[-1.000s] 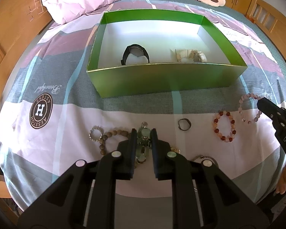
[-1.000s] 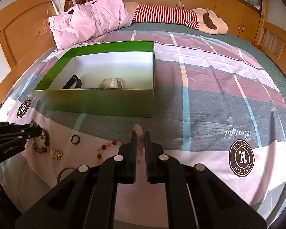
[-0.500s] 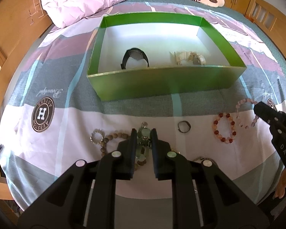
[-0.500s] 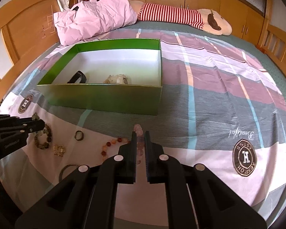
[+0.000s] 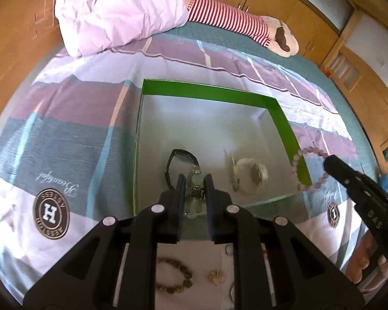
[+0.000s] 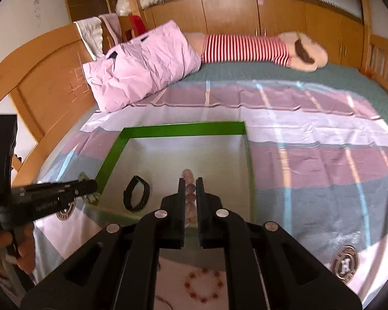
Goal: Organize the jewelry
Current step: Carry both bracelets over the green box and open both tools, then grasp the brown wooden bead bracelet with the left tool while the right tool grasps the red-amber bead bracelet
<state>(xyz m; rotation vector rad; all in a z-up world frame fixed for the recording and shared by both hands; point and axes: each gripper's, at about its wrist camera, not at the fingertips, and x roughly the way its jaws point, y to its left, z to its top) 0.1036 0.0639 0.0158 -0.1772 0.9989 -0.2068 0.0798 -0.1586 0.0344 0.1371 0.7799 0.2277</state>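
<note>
The green box (image 5: pixel 284 118) fills mid-frame. Low centre, the left gripper (image 5: pixel 195 183) pinches a pale green bracelet (image 5: pixel 197 180); the right gripper (image 6: pixel 190 193) clamps a pink bead bracelet (image 6: pixel 190 188) (both seemingly over the box). Step: carrying in; next, release inside.

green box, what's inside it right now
On the white floor of the green box lie a black watch and a pale bracelet. The left gripper and the beads it holds cover part of the floor near the front wall.
</note>
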